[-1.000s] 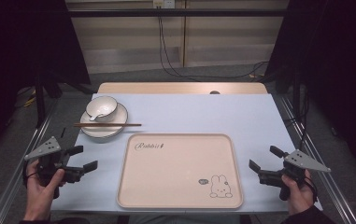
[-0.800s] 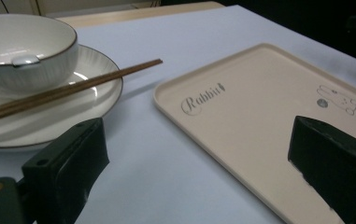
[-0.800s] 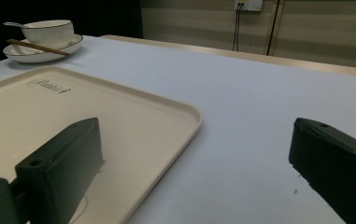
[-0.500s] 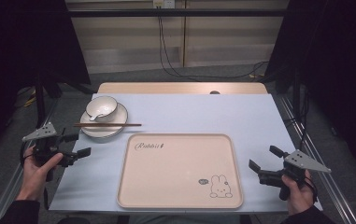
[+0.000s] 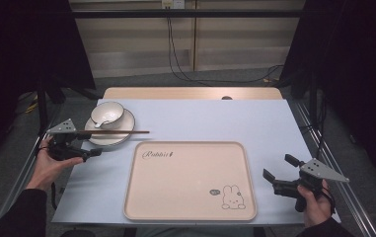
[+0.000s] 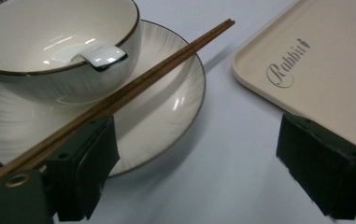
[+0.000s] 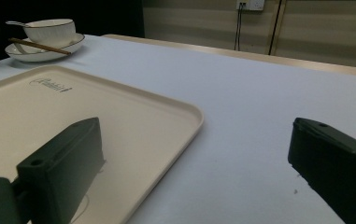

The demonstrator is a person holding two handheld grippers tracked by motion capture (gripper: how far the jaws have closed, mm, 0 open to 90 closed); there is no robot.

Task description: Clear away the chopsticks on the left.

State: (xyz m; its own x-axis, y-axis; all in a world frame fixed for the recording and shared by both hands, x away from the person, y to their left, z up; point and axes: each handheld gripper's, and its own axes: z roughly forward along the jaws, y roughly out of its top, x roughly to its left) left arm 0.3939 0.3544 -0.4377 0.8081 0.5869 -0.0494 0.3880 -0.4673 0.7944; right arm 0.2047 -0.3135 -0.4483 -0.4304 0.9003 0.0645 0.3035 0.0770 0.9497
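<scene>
A white bowl [image 5: 107,114] with a dark rim holds a white spoon [image 6: 102,56] and stands on a white plate [image 5: 121,137] at the table's far left. A pair of brown chopsticks [image 5: 121,132] lies across the plate, tips pointing right. My left gripper [image 5: 91,143] is open just at the plate's near left edge. In the left gripper view the chopsticks [image 6: 133,84] run over the left-hand jaw, with the plate [image 6: 175,107] ahead of the gripper [image 6: 203,172]. My right gripper [image 5: 279,167] is open and holds nothing, right of the beige tray [image 5: 190,197].
The beige tray [image 7: 133,116] has "Rabbit" lettering and a rabbit drawing [image 5: 231,196]. It lies on the pale blue table cover [image 5: 215,118]. A wooden strip [image 5: 190,93] runs along the table's back edge. Metal rails flank the table.
My left gripper has moved away from the near left edge, forward and up to the plate with the chopsticks. The right gripper has stayed where it was.
</scene>
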